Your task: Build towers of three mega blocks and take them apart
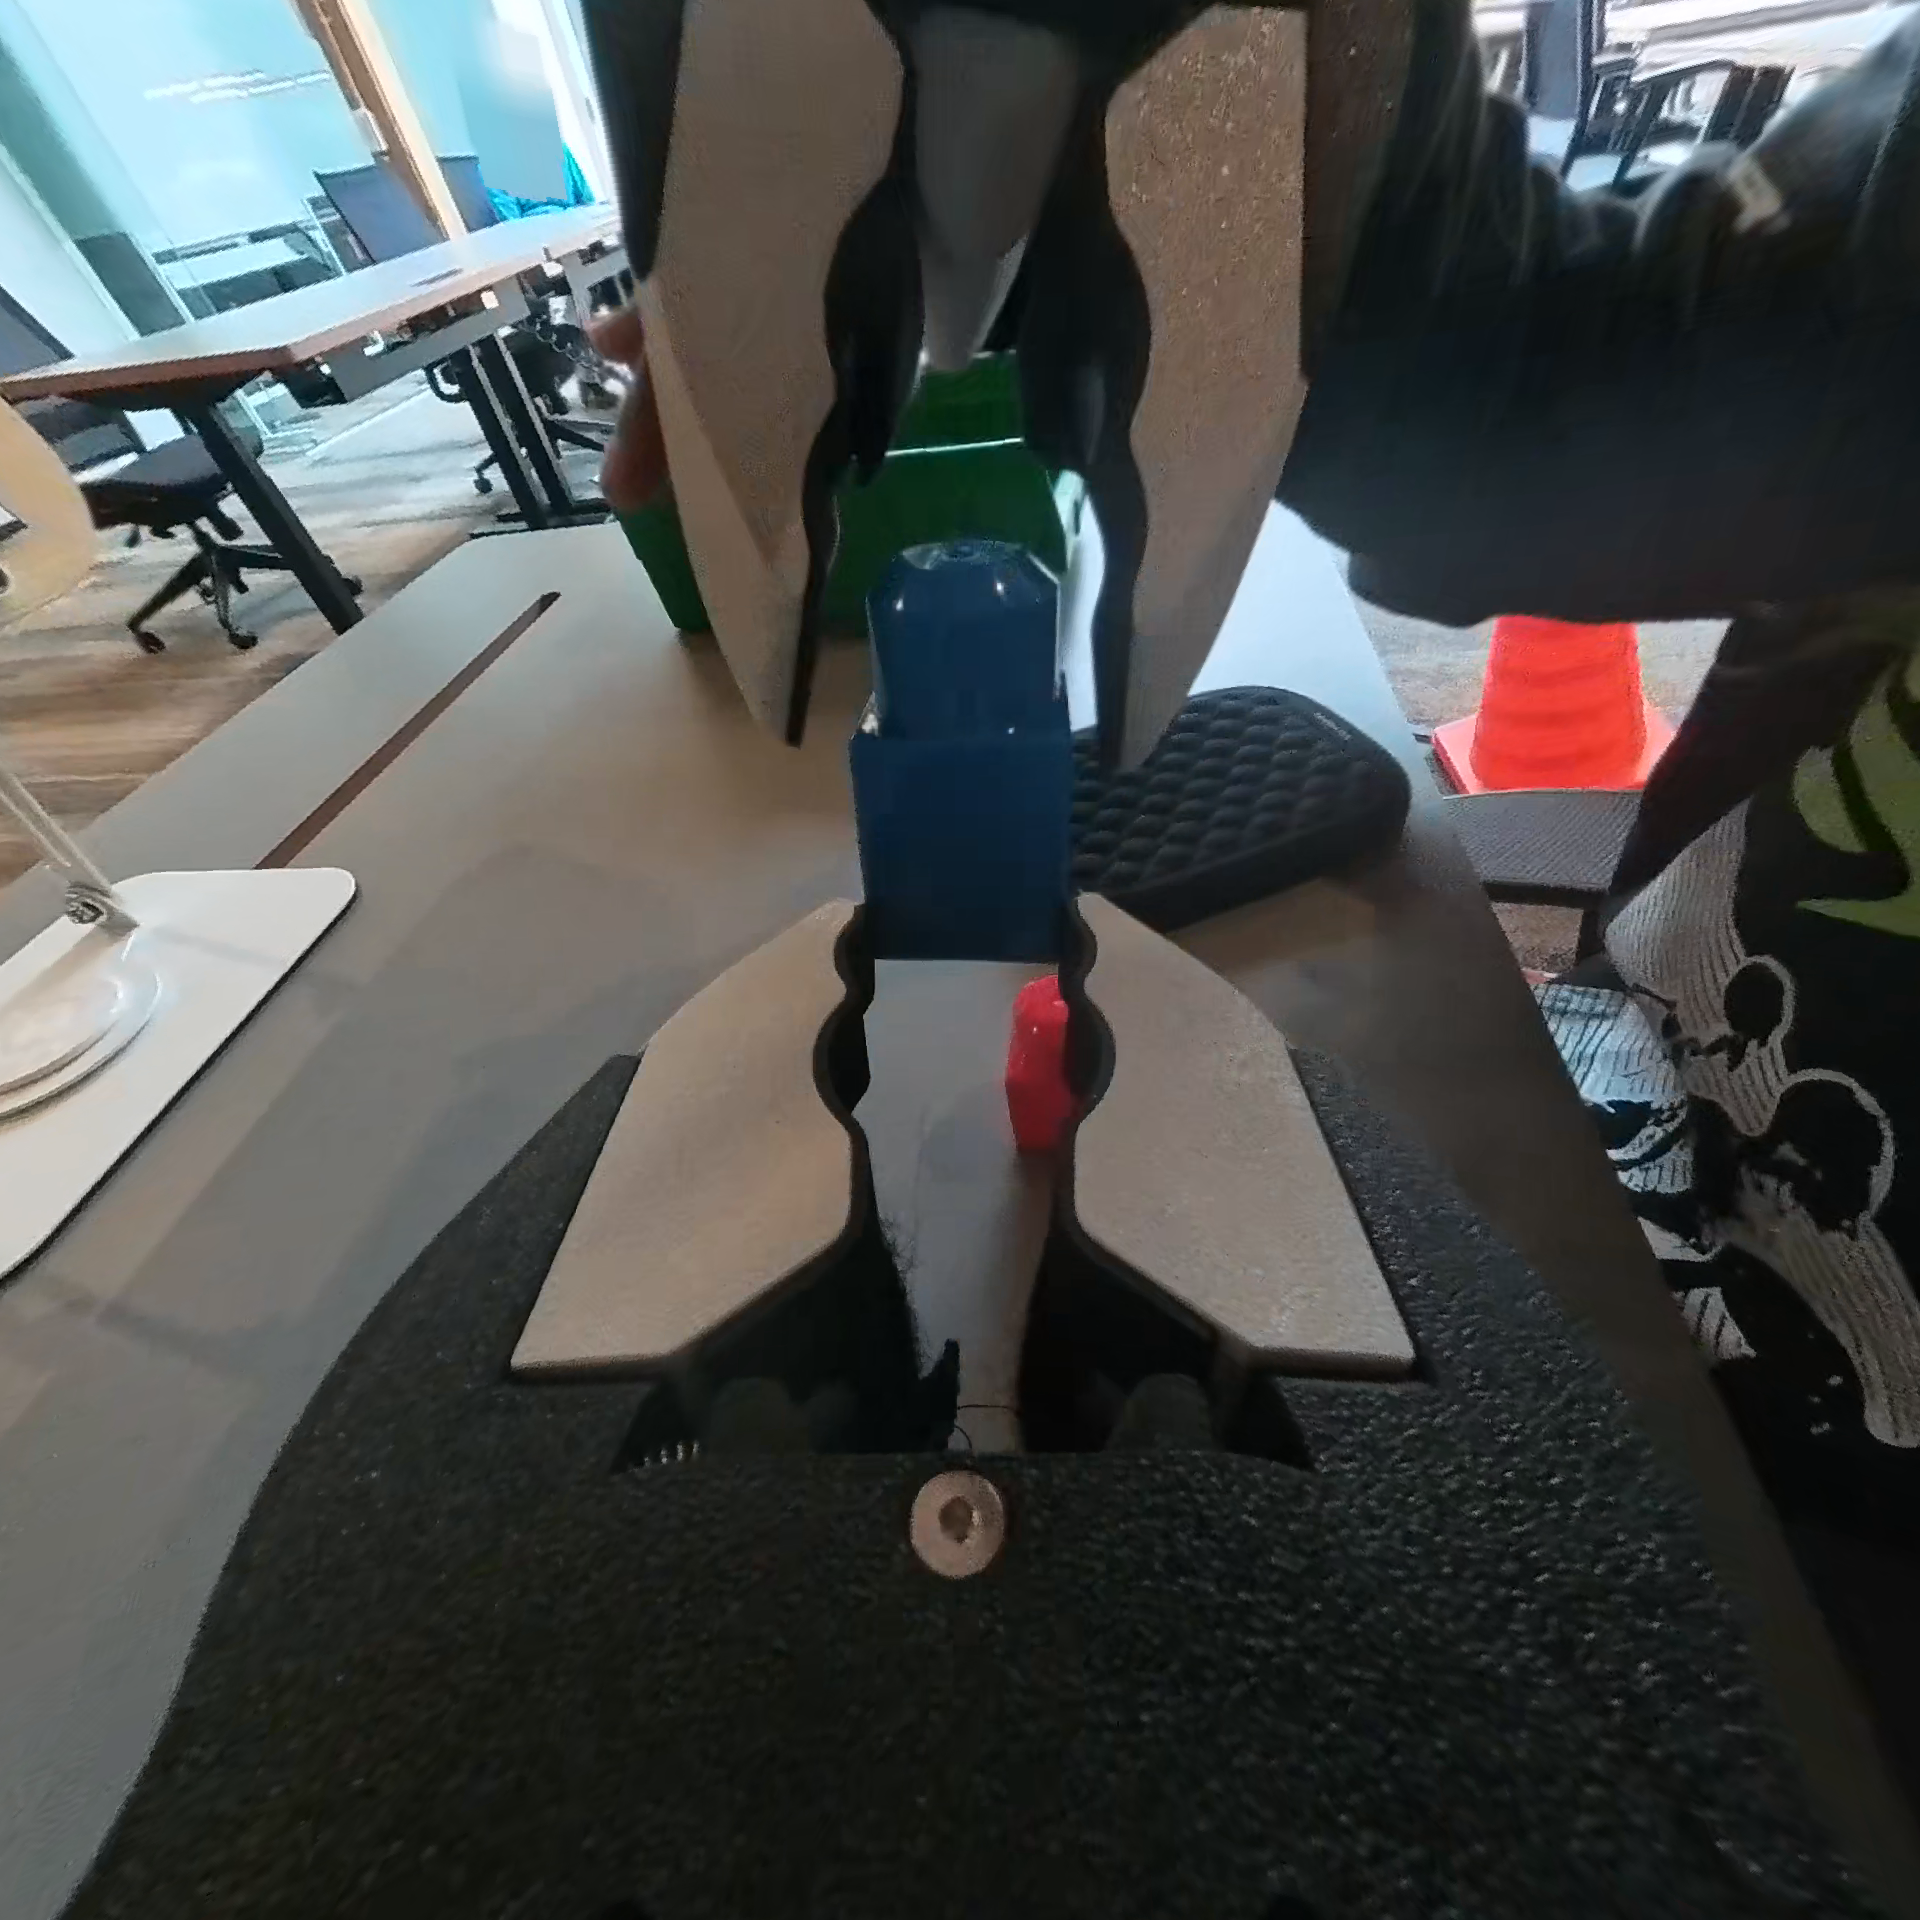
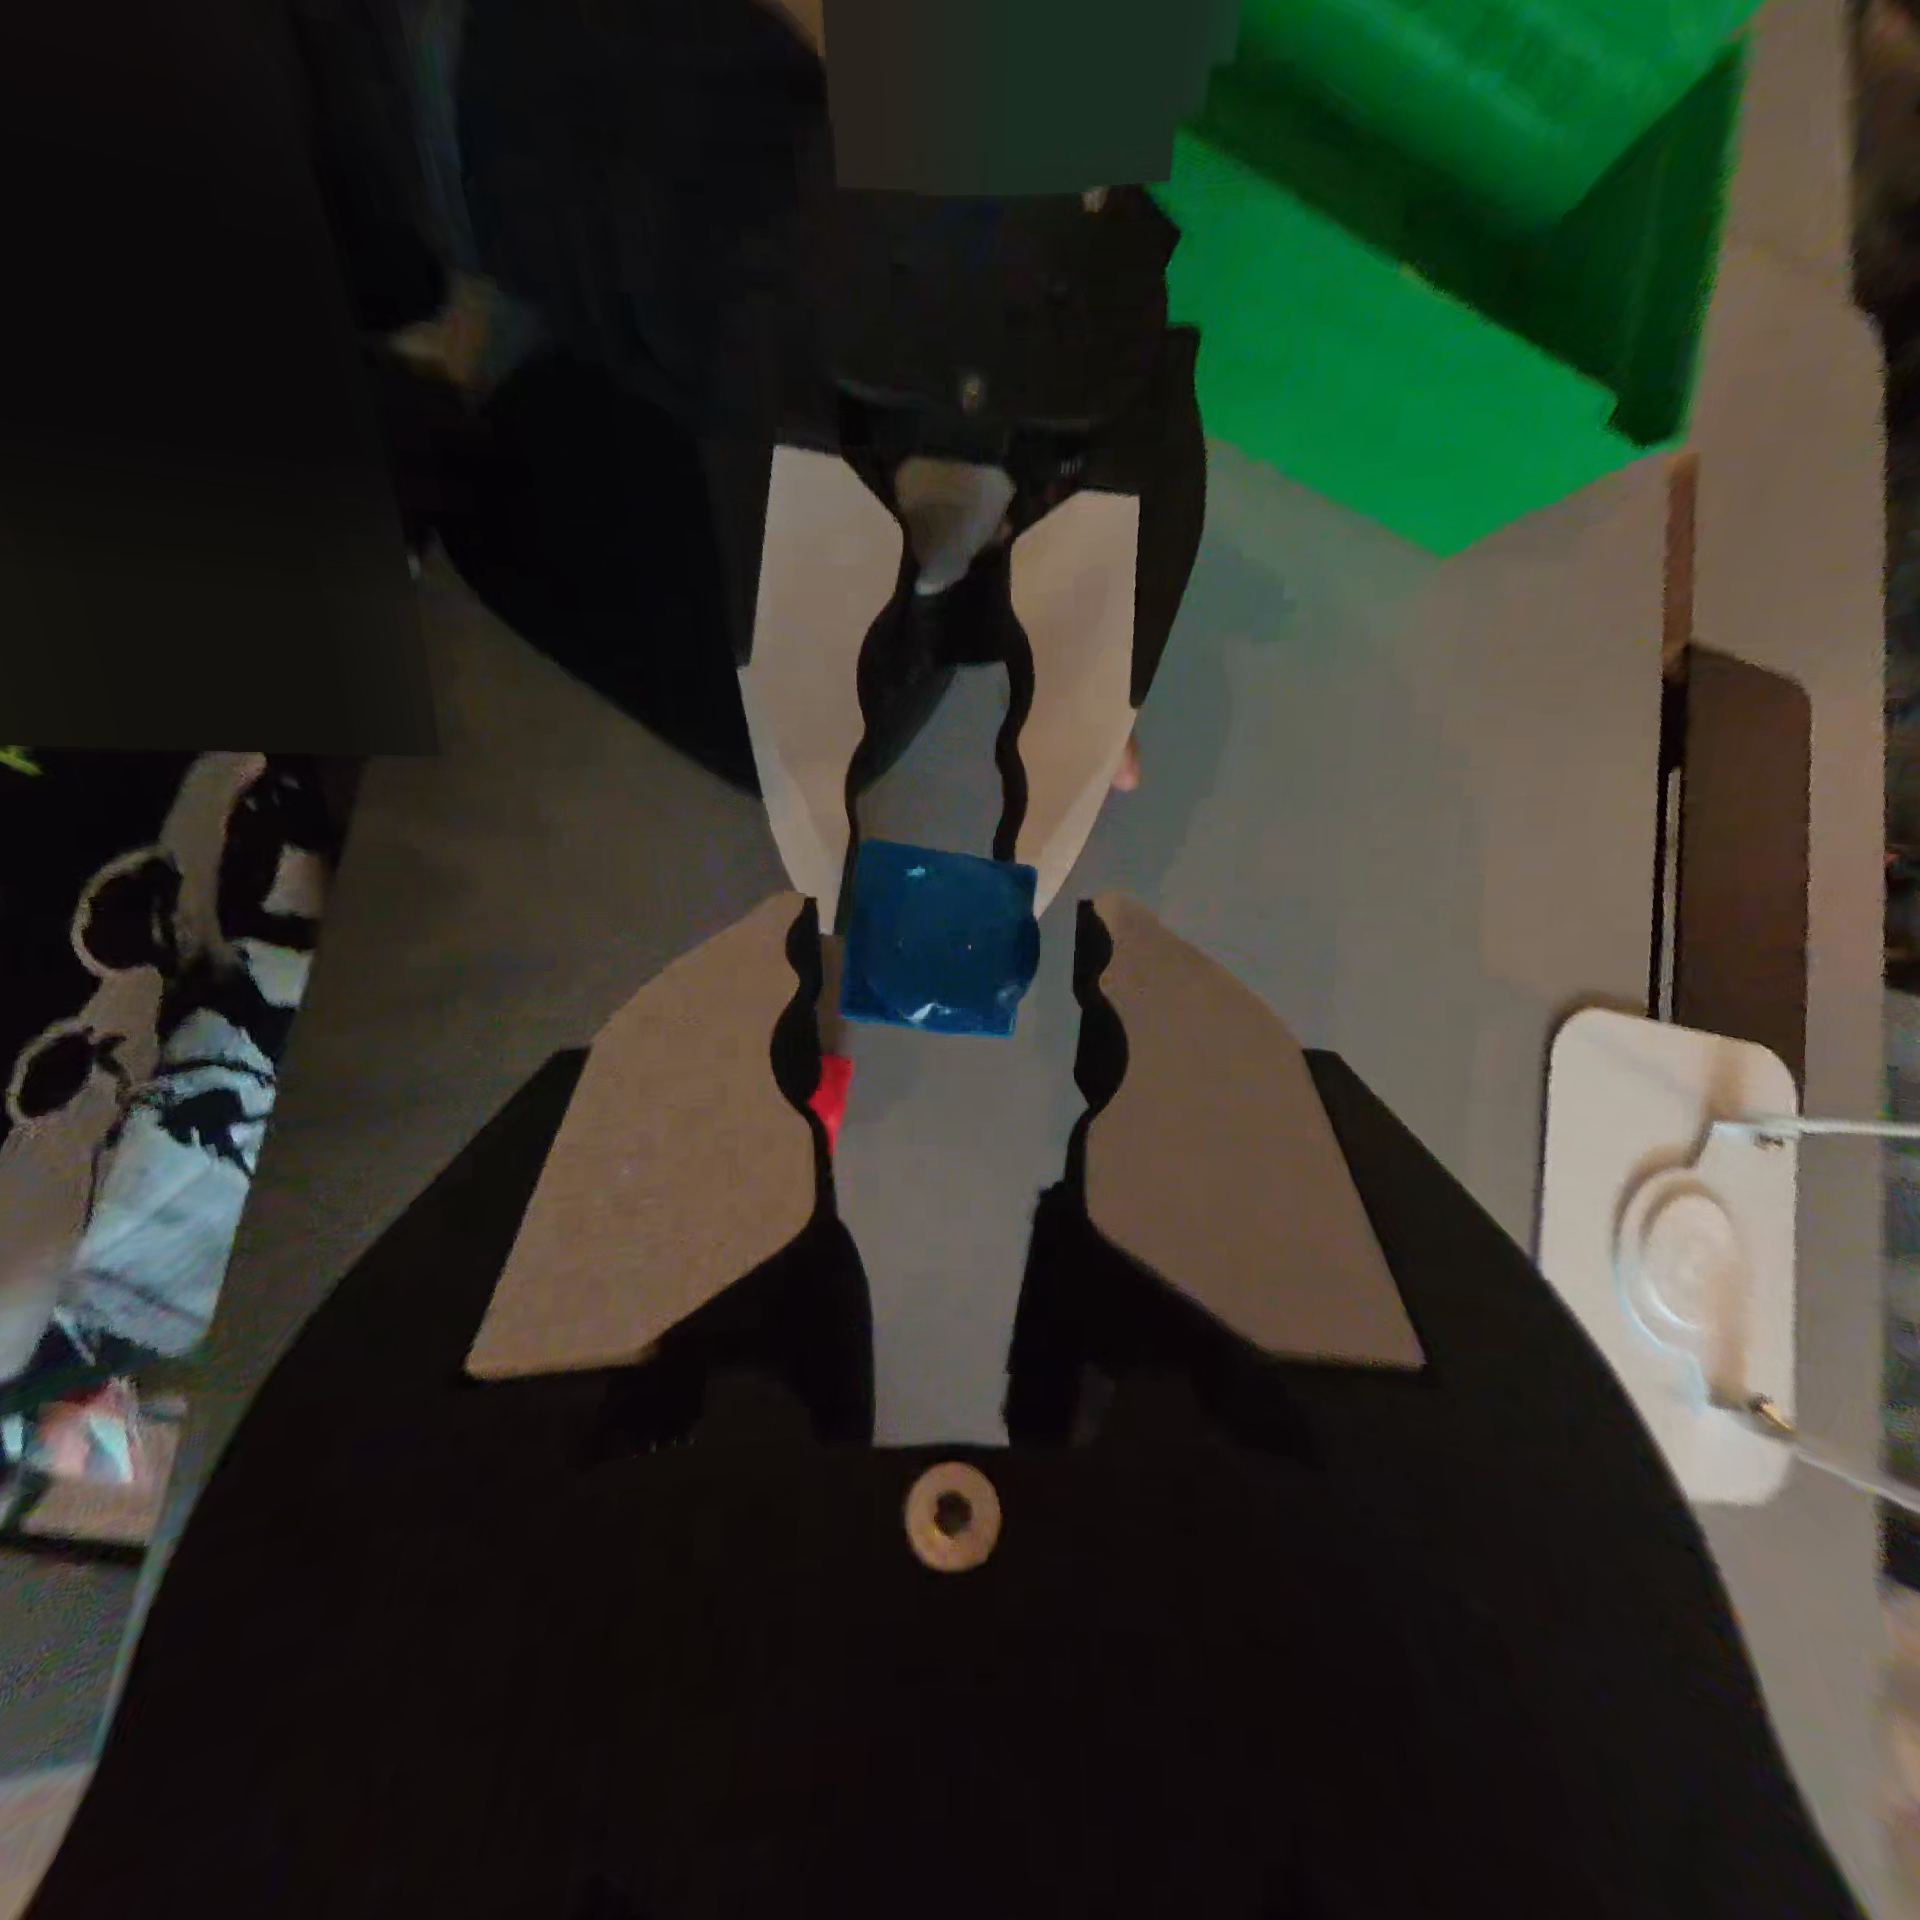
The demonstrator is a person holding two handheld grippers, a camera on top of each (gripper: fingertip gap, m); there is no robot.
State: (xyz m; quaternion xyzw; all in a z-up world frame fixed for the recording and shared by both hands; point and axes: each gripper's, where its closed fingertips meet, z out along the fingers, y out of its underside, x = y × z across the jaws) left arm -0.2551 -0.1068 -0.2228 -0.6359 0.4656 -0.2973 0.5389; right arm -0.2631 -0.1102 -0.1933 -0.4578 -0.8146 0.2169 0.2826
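Observation:
A blue mega block [image 1: 961, 821] is held upright above the table by my left gripper [image 1: 961, 930], which is shut on its lower body. My right gripper [image 1: 961, 743] comes down from above, open, with its fingers on either side of the block's stud and not touching it. In the right wrist view the blue block [image 2: 935, 940] shows from above between my right gripper's [image 2: 945, 914] open fingers, with the left gripper [image 2: 935, 873] opposite. A red block [image 1: 1039, 1070] stands on the table below, and in the right wrist view [image 2: 831, 1091] it is partly hidden by a finger.
A green bin [image 1: 956, 499] [image 2: 1403, 312] stands on the table behind the grippers. A white lamp base [image 1: 156, 966] [image 2: 1662, 1247] sits to the left. A black mesh pad [image 1: 1226, 800] lies near the table's right edge. An orange cone [image 1: 1558, 707] stands on the floor beyond. Left and right tips are no more than a few centimetres apart.

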